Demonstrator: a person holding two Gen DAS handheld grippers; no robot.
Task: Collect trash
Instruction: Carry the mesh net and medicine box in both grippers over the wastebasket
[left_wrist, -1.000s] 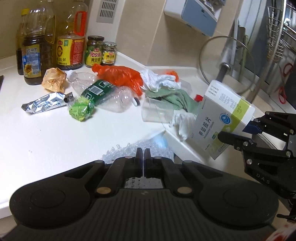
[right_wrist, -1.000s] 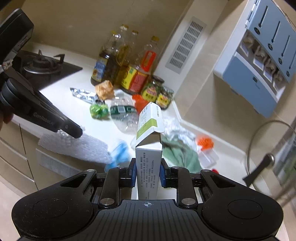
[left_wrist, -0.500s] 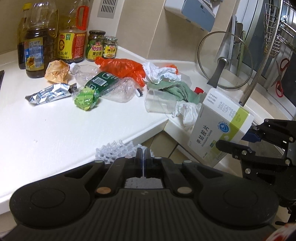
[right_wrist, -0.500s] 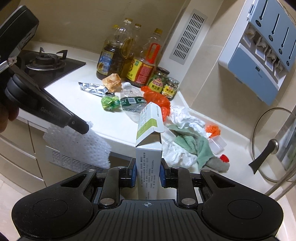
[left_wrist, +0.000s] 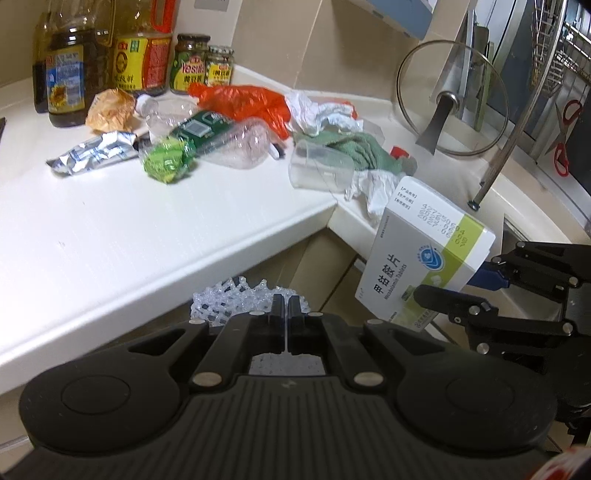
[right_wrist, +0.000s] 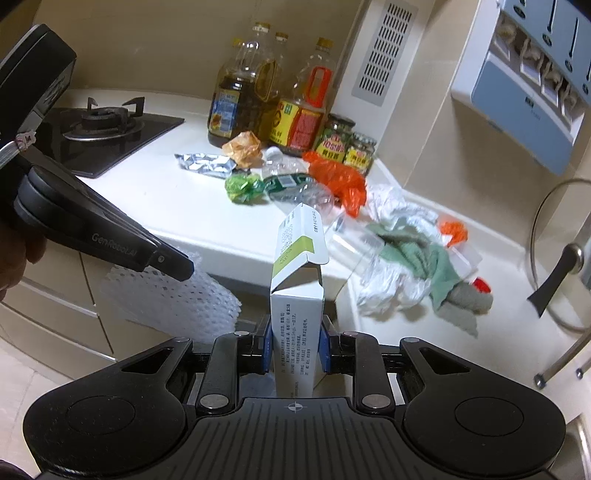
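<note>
Low in the frame, the left tongs pinched a bubbly clear foam net, while the right tongs clamped a stiff white-and-green cardboard box below the glossy white desk.

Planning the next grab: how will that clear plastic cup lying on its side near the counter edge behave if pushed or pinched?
The clear plastic cup lies on its side, so a push would probably roll it, maybe off the counter edge. It looks thin-walled and empty, so likely light and apt to buckle when pinched. Its smooth surface may be slippery.
</note>
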